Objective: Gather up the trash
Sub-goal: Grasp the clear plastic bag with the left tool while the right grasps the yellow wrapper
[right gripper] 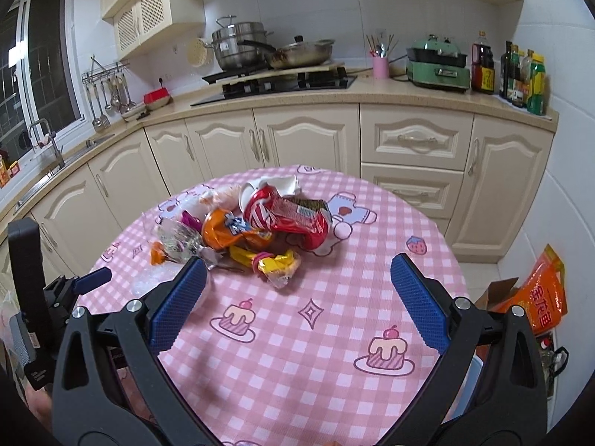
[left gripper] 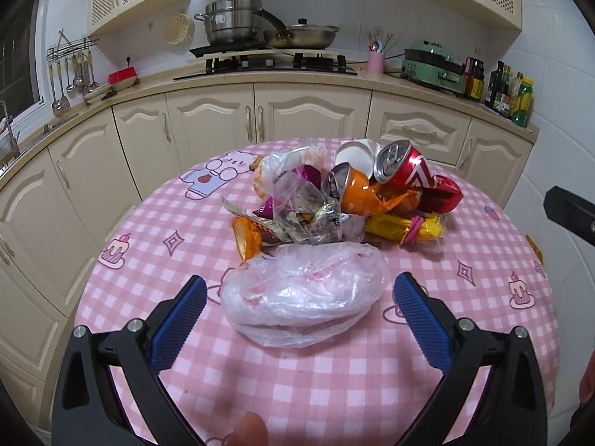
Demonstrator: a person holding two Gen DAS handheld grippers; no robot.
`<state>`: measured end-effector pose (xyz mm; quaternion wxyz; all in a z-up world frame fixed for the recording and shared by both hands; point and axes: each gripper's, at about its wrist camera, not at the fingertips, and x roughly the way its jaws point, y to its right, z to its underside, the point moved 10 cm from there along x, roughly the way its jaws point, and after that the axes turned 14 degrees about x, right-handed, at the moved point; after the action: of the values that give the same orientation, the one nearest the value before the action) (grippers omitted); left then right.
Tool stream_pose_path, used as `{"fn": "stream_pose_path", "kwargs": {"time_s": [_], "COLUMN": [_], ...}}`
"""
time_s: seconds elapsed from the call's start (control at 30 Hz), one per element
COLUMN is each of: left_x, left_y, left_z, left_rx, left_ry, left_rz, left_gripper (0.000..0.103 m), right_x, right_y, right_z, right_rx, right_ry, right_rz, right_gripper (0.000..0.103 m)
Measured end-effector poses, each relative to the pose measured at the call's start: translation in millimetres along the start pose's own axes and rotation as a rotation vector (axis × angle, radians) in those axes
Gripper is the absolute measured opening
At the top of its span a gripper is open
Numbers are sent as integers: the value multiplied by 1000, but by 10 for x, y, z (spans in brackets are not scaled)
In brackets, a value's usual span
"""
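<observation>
A heap of trash lies on the round table with the pink checked cloth (left gripper: pixel 319 383): a crushed red can (left gripper: pixel 403 169), a crushed orange can (left gripper: pixel 353 189), a torn white paper cup (left gripper: pixel 355 158), yellow wrappers (left gripper: pixel 416 228) and clear wrappers (left gripper: pixel 297 197). In front of the heap sits a folded clear plastic bag (left gripper: pixel 305 293). My left gripper (left gripper: pixel 300 290) is open, its blue pads on either side of the bag, apart from it. In the right wrist view, my right gripper (right gripper: pixel 299 273) is open over bare cloth, near the red can (right gripper: pixel 293 219) and yellow wrappers (right gripper: pixel 275 262).
Cream kitchen cabinets (left gripper: pixel 260 115) curve behind the table, with a stove, pots (left gripper: pixel 230 18), a green cooker (left gripper: pixel 435 67) and bottles on the counter. An orange bag (right gripper: pixel 543 297) and a cardboard box stand on the floor at the right. The left gripper's body (right gripper: pixel 48 297) shows at the table's left edge.
</observation>
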<state>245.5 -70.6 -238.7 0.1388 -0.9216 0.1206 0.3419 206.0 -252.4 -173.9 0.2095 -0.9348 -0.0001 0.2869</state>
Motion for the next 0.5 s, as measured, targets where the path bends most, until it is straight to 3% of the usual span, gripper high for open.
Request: {"fn": "stream_pose_path", "kwargs": {"time_s": [0.13,0.3,0.5], "left_x": [201,463,440], "left_y": [4,-34,-107], "left_z": [15,85,80], "left_rx": [-5,-79,-136], "left_ry": [-51,-108,-75], "left_rz": [-18,38,120], "left_gripper": [99,99,94], "right_x": [99,250,623], "right_y": [30,41,-1], "right_z": [40,104,291], "right_rx": [13,-4,-19], "right_ry": [-16,-54,-143], "right_rz": [-2,8,-7], "right_gripper": [97,97,97]}}
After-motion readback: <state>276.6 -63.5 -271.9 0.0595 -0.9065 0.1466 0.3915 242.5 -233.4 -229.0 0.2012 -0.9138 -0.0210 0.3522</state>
